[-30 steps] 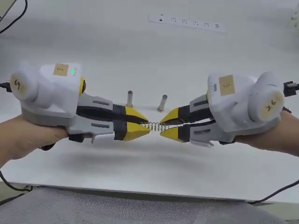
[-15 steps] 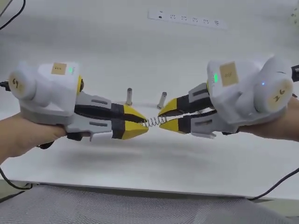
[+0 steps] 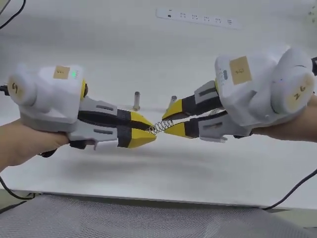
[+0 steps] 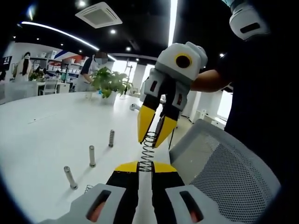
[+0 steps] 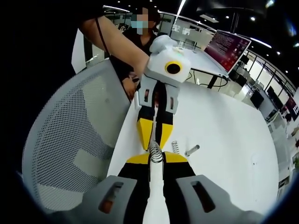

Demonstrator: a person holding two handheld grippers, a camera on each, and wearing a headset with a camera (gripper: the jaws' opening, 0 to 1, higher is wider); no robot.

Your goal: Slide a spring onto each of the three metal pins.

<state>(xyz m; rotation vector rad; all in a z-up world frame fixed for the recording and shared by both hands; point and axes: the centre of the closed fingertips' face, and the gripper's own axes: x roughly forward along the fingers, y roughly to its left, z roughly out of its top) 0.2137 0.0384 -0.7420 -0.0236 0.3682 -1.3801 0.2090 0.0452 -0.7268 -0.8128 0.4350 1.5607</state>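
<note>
A small coil spring (image 3: 159, 127) is stretched in the air between my two grippers. My left gripper (image 3: 151, 133) is shut on its left end, my right gripper (image 3: 167, 122) on its right end, which sits higher. In the left gripper view the spring (image 4: 147, 150) runs from my own jaws up to the right gripper (image 4: 153, 139). Two bare metal pins (image 4: 70, 177) (image 4: 92, 156) stand on the white table, and a third pin (image 4: 111, 138) carries a spring. Behind the grippers stand two pins (image 3: 136, 100) (image 3: 173, 101). A loose spring (image 5: 175, 146) lies beside a pin (image 5: 191, 150).
A white power strip (image 3: 199, 20) lies at the back of the table (image 3: 148, 54). A grey mesh chair back (image 3: 133, 218) sits at the near edge. Cables (image 3: 297, 188) trail from both grippers. People and a plant (image 4: 110, 81) are far off in the room.
My right gripper has risen and tipped nose-down, lifting its end of the spring, so the spring now slants. The left gripper has stayed about where it was.
</note>
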